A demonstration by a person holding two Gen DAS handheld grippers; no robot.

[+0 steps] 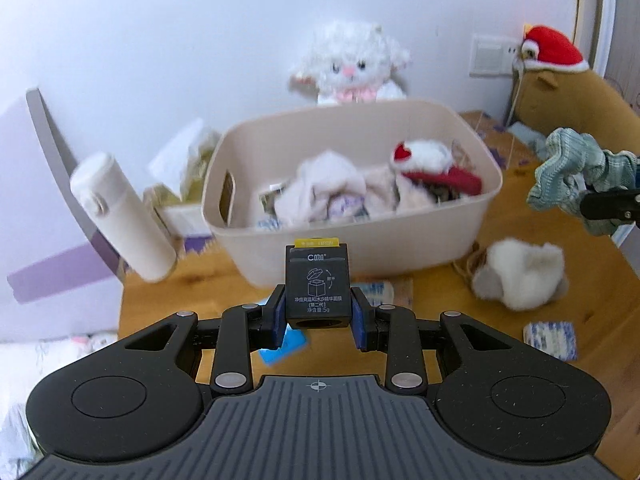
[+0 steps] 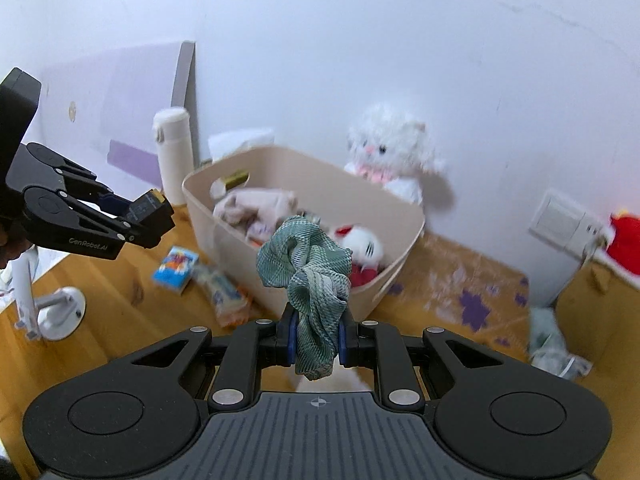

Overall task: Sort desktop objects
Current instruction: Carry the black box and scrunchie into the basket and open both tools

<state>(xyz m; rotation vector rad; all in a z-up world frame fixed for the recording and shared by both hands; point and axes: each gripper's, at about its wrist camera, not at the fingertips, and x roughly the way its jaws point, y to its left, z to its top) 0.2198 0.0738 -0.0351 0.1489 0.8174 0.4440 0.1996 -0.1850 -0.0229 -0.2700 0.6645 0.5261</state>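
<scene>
**Left wrist view and right wrist view: two tongs, two loads, one bin**

Left wrist view shows the left tongs (image 1: 319,318) pinching one small black box (image 1: 316,284) with a yellow flap on top; both blue pads press its sides, and it hangs clear above the wooden desk (image 1: 432,312). Straight ahead stands one beige bin (image 1: 352,184) holding a heap of pale cloth and one white-and-red plush (image 1: 424,164). One white plush lamb (image 1: 352,66) sits behind the bin against the wall. One white bottle (image 1: 120,212) stands left of the bin, with one tissue pack (image 1: 180,164) behind it. On the desk to the right of the bin lie one white fluffy ball (image 1: 520,276) and one blue-white packet (image 1: 551,339); one blue card (image 1: 284,346) shows below the left tongs. One red plush hat (image 1: 554,50) rests on a brown cushion at the far right.

Right wrist view shows the right tongs (image 2: 316,340) pressed nearly together on one green scrunchie (image 2: 308,276), which bunches up above the pads, just short of the bin's (image 2: 320,184) near wall. The left tongs (image 2: 150,216) appear at the left edge, carrying the black box (image 2: 146,210) over the desk (image 2: 120,312). Below them lie two colourful packets: one blue (image 2: 176,268) and one orange-tinted (image 2: 224,292). One white stand (image 2: 52,312) sits at the desk's left edge.
</scene>
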